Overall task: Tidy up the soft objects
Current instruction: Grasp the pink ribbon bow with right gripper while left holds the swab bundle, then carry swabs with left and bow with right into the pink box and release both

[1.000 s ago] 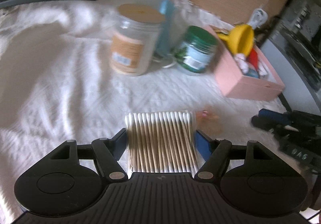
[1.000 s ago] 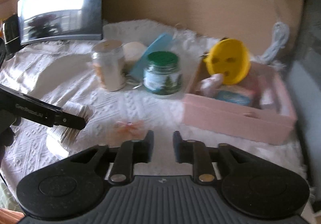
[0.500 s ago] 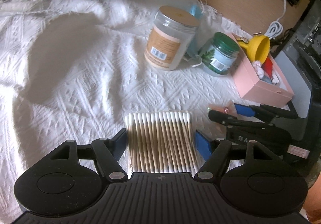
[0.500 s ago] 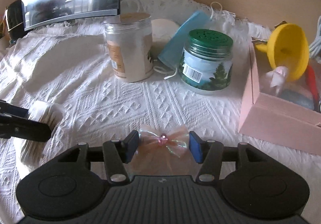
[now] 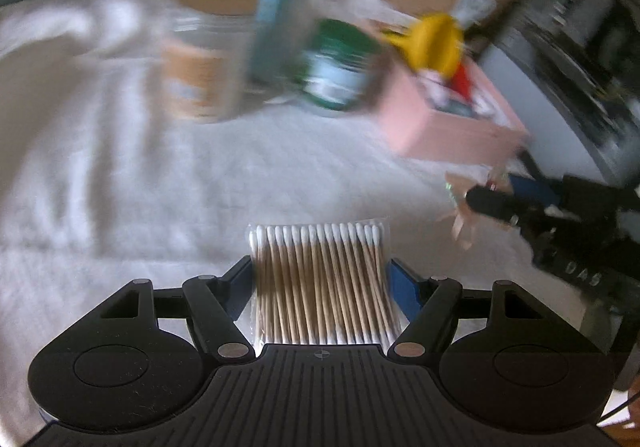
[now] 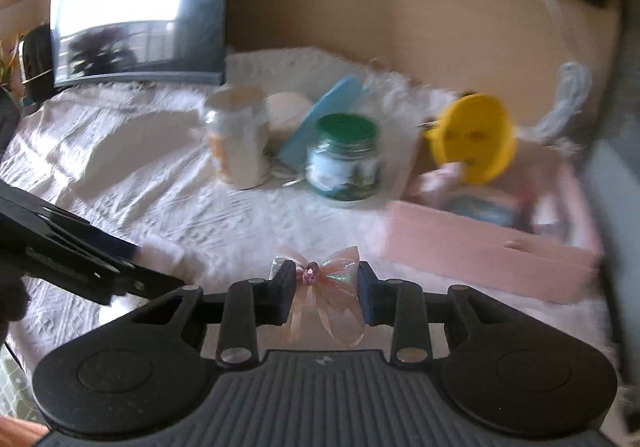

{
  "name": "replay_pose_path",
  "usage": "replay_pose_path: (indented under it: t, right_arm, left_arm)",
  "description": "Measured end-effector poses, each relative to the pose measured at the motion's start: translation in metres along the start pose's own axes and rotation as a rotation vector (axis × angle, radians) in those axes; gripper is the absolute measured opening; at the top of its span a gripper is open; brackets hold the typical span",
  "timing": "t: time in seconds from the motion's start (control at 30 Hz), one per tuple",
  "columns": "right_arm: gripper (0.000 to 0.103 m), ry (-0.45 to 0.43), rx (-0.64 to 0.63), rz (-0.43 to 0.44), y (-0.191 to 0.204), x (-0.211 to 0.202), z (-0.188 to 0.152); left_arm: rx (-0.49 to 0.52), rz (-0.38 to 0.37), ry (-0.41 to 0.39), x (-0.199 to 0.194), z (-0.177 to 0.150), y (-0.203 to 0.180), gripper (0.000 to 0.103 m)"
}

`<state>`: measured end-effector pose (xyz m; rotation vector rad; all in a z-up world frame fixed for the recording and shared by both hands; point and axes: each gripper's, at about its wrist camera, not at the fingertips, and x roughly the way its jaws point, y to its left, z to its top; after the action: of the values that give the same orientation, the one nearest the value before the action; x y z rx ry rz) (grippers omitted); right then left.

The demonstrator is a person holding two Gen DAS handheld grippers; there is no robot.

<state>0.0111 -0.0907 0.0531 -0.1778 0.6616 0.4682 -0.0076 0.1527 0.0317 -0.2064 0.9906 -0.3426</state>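
My left gripper (image 5: 320, 271) is shut on a clear pack of cotton swabs (image 5: 322, 283) with wooden sticks, held above the white cloth (image 5: 120, 187). My right gripper (image 6: 324, 279) is shut on a pink ribbon bow (image 6: 332, 287) with a pink gem, lifted off the cloth (image 6: 140, 175). The right gripper with the bow also shows in the left wrist view (image 5: 500, 203) at the right. A pink box (image 6: 488, 247) holding a yellow funnel (image 6: 472, 139) stands at the right; it also shows in the left wrist view (image 5: 444, 127).
A jar with a tan lid (image 6: 238, 139), a green-lidded jar (image 6: 344, 159), a blue flat pack (image 6: 324, 115) and a round white pad (image 6: 288, 115) stand at the back. A dark monitor (image 6: 136, 11) stands at the back left. A dark appliance (image 5: 580, 59) stands right of the box.
My right gripper closed on the bow and lifted it off the cloth. My left gripper, still holding the swabs, has swung toward the pink box; both views are motion-blurred.
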Motion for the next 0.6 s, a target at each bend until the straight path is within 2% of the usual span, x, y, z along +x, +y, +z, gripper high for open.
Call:
replay_pose_path:
  t: [0.13, 0.3, 0.47, 0.6]
  right_arm:
    - [0.032, -0.072, 0.026, -0.114, -0.034, -0.040, 0.007]
    - [0.032, -0.180, 0.089, -0.256, -0.078, -0.068, 0.038]
    - [0.032, -0.229, 0.110, -0.333, -0.109, -0.064, 0.076]
    - [0.032, -0.212, 0.094, -0.350, -0.122, -0.045, 0.098]
  left_arm:
    - [0.105, -0.109, 0.008, 0.012, 0.018, -0.044, 0.076]
    - [0.227, -0.178, -0.102, 0.014, 0.069, -0.095, 0.076]
    - [0.256, -0.202, -0.261, 0.032, 0.121, -0.131, 0.076]
    - [0.208, -0.286, -0.364, 0.076, 0.141, -0.140, 0.079]
